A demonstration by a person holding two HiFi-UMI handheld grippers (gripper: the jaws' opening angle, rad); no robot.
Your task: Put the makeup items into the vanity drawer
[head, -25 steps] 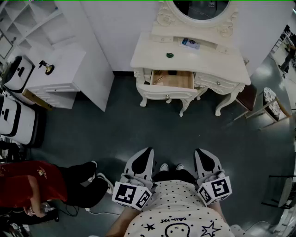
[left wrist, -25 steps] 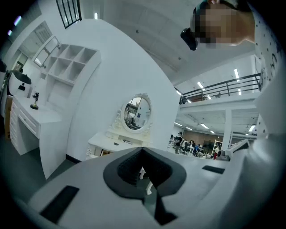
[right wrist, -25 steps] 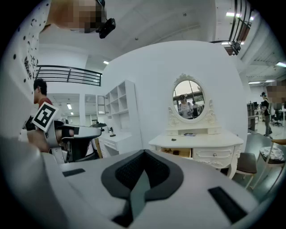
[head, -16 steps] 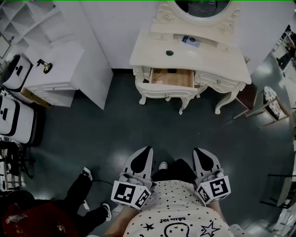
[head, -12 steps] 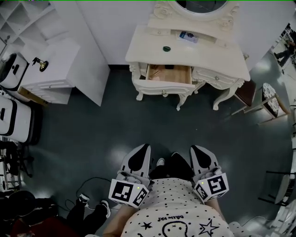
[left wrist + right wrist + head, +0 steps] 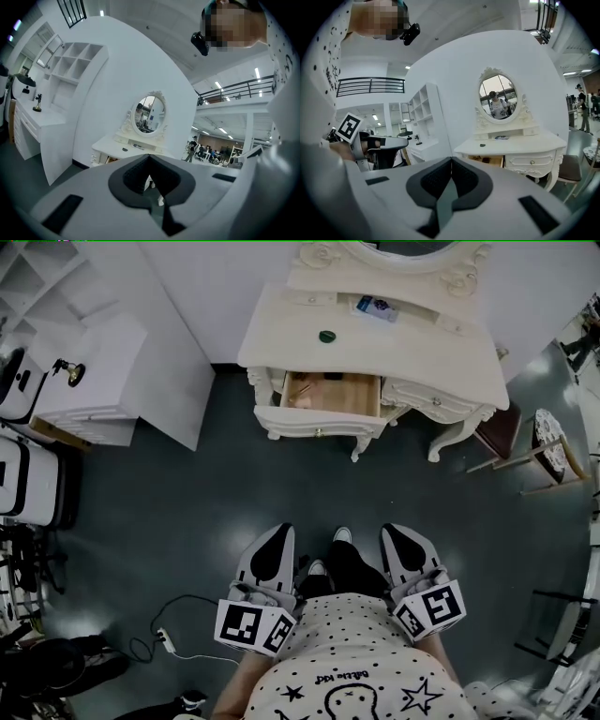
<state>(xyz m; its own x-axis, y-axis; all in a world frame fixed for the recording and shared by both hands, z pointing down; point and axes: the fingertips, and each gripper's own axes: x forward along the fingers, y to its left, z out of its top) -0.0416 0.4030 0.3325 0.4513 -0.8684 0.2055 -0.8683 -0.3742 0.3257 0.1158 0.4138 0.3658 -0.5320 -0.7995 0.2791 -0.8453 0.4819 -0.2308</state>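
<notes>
Left gripper view shows my left gripper (image 6: 149, 156) with its jaws brought together at the tips and nothing between them. The right gripper (image 6: 451, 160) is the same in its own view, closed and empty. In the head view both are held low against my body, well apart from the vanity desk (image 6: 412, 357).

The drawer (image 6: 333, 396) is pulled out, with some small things already lying at its left end. Two makeup items are not yet in it: a round dark green item (image 6: 326, 336) on the desk top just behind the drawer, and a flat blue-and-white packet (image 6: 375, 306) on the raised shelf (image 6: 441, 320) under the mirror (image 6: 498, 97).

My worries, judging from here:
- The green item looks low and smooth, so closed or late-opening jaws could nudge it off the edge instead of taking it.
- The packet lies flat, and a steep approach may scrape the shelf and fail to lift it.
- The open drawer front juts toward me, so I could bump it shut.
- A cable (image 6: 178, 615) trails on the floor (image 6: 187, 512) to my left, a trip risk.
</notes>
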